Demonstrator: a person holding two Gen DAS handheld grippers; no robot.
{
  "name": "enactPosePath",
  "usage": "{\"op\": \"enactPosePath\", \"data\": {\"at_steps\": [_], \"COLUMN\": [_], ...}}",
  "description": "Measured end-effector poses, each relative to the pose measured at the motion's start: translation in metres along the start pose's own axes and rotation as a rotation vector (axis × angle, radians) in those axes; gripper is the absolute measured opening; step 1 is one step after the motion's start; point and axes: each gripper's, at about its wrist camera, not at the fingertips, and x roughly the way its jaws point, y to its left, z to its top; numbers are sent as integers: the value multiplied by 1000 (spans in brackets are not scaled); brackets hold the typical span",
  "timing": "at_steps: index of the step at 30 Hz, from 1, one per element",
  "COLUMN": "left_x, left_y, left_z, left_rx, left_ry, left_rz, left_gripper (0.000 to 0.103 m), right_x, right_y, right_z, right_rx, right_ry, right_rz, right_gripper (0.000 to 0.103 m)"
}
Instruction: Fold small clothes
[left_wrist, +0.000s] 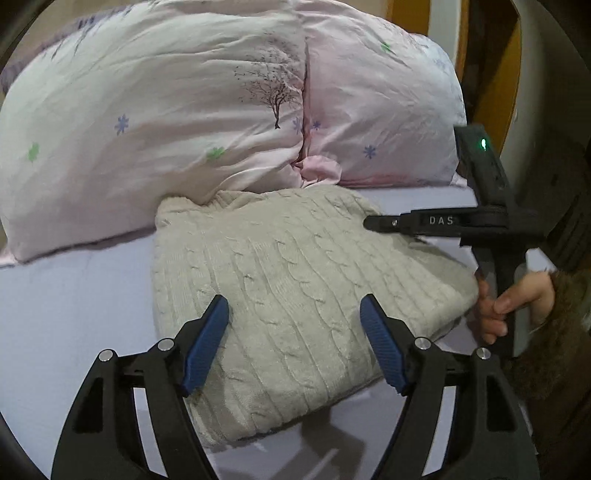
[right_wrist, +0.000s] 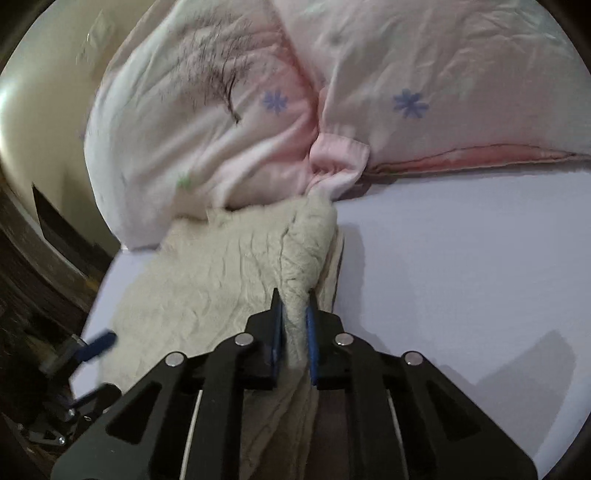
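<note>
Sweater (left_wrist: 295, 280), cream cable-knit, lies folded into a thick block on the lavender sheet (left_wrist: 74, 295), straight ahead of the left gripper (left_wrist: 294, 306) and partly under its spread fingers. Far edge is tucked against the floral duvet (left_wrist: 166, 110).

Why held this way: right gripper (right_wrist: 294, 301) is clamped on a raised ridge of the knit along the sweater's right edge w/ both blue pads (right_wrist: 311, 332) pinching fabric between them. Prob. so that edge can be lifted or carried over for the next fold. In the left wrist view its black body reaches in from the right above the sweater, person's hand (left_wrist: 513, 299) around the handle. Left gripper is wide open, holding nothing, hovering just over the near edge; judging by that, it's placed to pin or catch the near side while the right pulls.

Look of it: plush, fuzzy surface, vertical cable ribs clear on top. Layers stacked, so edges are rounded and bulky, not crisp. In the right wrist view the reverse side shows, crinkled and matte, w/ a sharp tent where it's pinched. Left side of the bundle sits flat, approx. square outline. Fold looks well along, not finished.

Beyond the sweater: a pink ribbed cuff (right_wrist: 340, 155) pokes out from under the duvet, just past the sweater's far corner.
</note>
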Motion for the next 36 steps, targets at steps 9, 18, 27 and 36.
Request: {"op": "enactPosePath", "data": {"at_steps": [9, 18, 27, 36], "left_x": [-58, -29, -21, -21], "left_y": [50, 28, 27, 27], "left_z": [-46, -70, -78, -79], "left_rx": [-243, -163, -151, -152], "left_ry": [37, 202, 232, 232], "left_rz": [76, 245, 265, 265], "left_gripper": [91, 102, 102, 102], "right_x": [-120, -41, -19, -18], "right_y": [30, 79, 93, 94], "right_z": [-65, -123, -125, -127], "right_rx": [-73, -162, -190, -191], "right_ry": [-196, 131, 111, 110], "right_rz": [-188, -289, -418, -420], "right_gripper": [101, 101, 101, 101]}}
